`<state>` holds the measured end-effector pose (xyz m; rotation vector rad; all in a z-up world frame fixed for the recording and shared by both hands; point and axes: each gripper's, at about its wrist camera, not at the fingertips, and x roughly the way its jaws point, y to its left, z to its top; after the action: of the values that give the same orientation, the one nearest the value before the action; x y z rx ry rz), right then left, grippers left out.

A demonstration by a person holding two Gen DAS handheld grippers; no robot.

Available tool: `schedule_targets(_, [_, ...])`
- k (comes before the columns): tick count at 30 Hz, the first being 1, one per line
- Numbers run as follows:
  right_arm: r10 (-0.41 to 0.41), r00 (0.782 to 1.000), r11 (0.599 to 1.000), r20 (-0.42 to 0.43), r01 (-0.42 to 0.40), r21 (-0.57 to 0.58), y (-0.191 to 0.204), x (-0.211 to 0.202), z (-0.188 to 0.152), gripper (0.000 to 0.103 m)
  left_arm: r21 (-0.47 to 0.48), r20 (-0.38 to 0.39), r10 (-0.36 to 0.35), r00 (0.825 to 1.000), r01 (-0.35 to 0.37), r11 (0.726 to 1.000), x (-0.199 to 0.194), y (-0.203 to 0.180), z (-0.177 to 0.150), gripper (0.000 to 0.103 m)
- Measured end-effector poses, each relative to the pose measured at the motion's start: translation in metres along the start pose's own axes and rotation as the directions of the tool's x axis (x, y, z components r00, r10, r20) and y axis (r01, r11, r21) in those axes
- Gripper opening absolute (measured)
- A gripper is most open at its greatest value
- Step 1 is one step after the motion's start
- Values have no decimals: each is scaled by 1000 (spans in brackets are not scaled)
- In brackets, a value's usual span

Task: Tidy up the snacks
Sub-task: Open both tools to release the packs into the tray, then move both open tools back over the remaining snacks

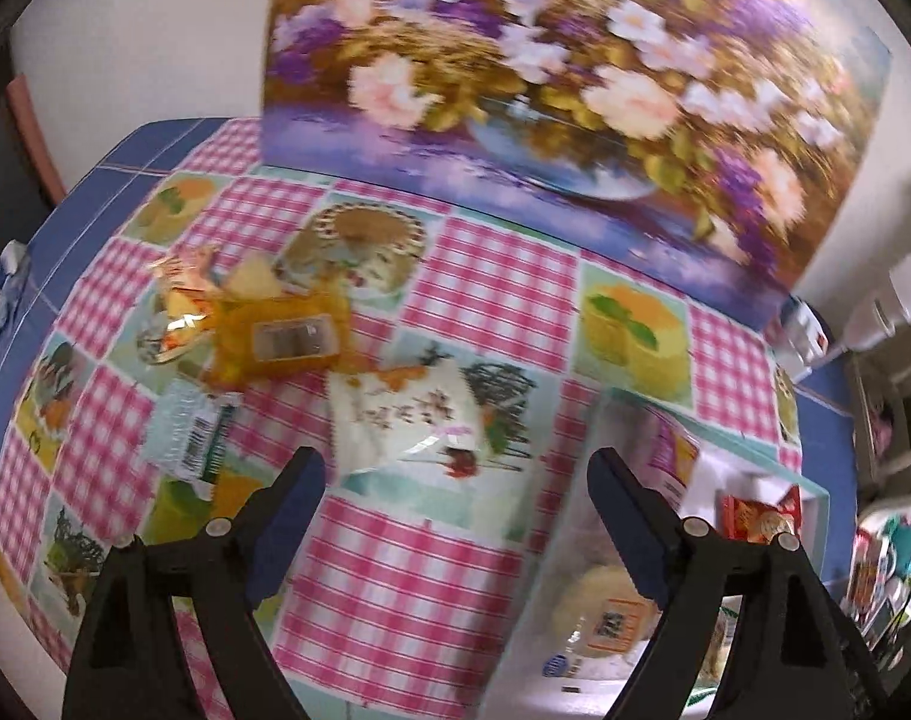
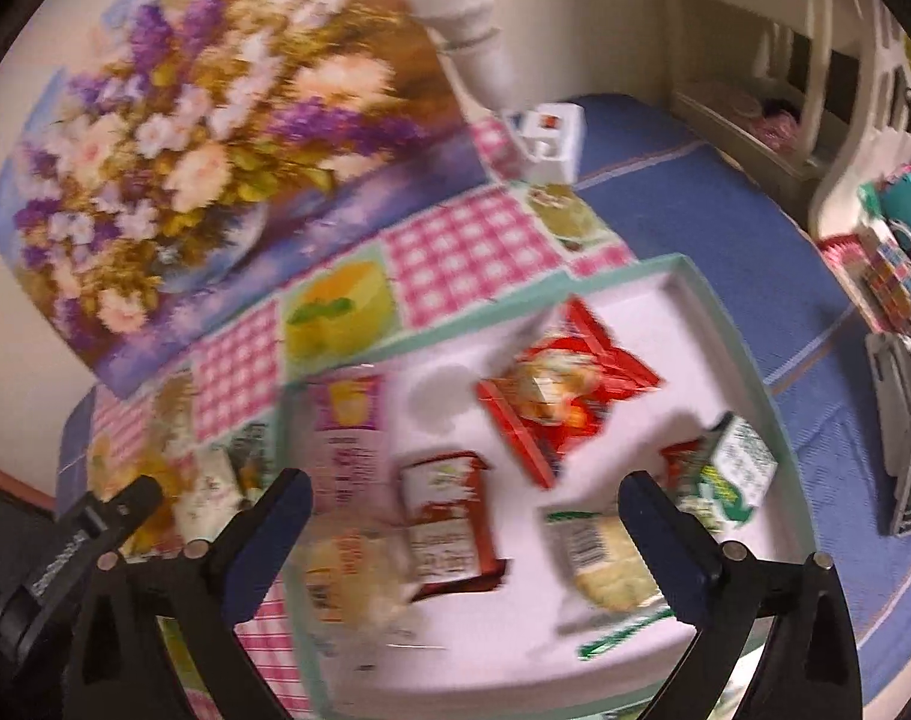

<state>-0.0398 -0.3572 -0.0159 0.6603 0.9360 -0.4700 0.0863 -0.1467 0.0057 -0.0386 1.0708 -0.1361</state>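
— How far along are we?

— Partway, I judge. The white tray with a mint-green rim (image 2: pixel 683 264) already holds several packets, a red foil one (image 2: pixel 566 378) among them. An orange packet (image 1: pixel 275 339) and a white floral-print packet (image 1: pixel 404 414) remain on the checked tablecloth (image 1: pixel 491 294).

— And the tongs?

— Left gripper (image 1: pixel 455 468) spread, empty, floral packet just ahead. Right gripper (image 2: pixel 464 495) spread over the tray, seemingly empty; it's blurred.
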Motion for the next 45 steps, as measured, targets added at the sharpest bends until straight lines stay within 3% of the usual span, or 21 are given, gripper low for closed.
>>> schedule_targets(11, [141,990,987,25,-139,-84,52,-9,-9,103,-73,76,72,994,-67,995,-13,63,12,89])
schedule_targets(21, [155,988,973,1,-153,-173,99,-3,-24,103,-157,86,146,986,-131,979,-25,135,25,89])
schedule_targets(24, [200,980,964,-11,-199,-175,109,1,-29,103,-160,93,147,985,-131,978,-28,149,28,89])
schedule_targets(29, [204,979,950,-6,-199,-240,139,4,-41,103,-164,102,142,985,-124,979,-31,172,33,89])
schedule_targets(34, [233,971,932,-57,-240,-271,173,19,-56,103,-179,99,139,985,-120,976,-31,199,37,89])
schedule_targets(41, [227,969,924,-103,-247,-292,198,39,-68,103,-259,70,133,989,-111,960,-24,245,40,89])
schedule_targets(45, [192,976,924,-103,-216,-315,204,53,-68,102,-280,45,92,995,-76,957,-13,252,41,89])
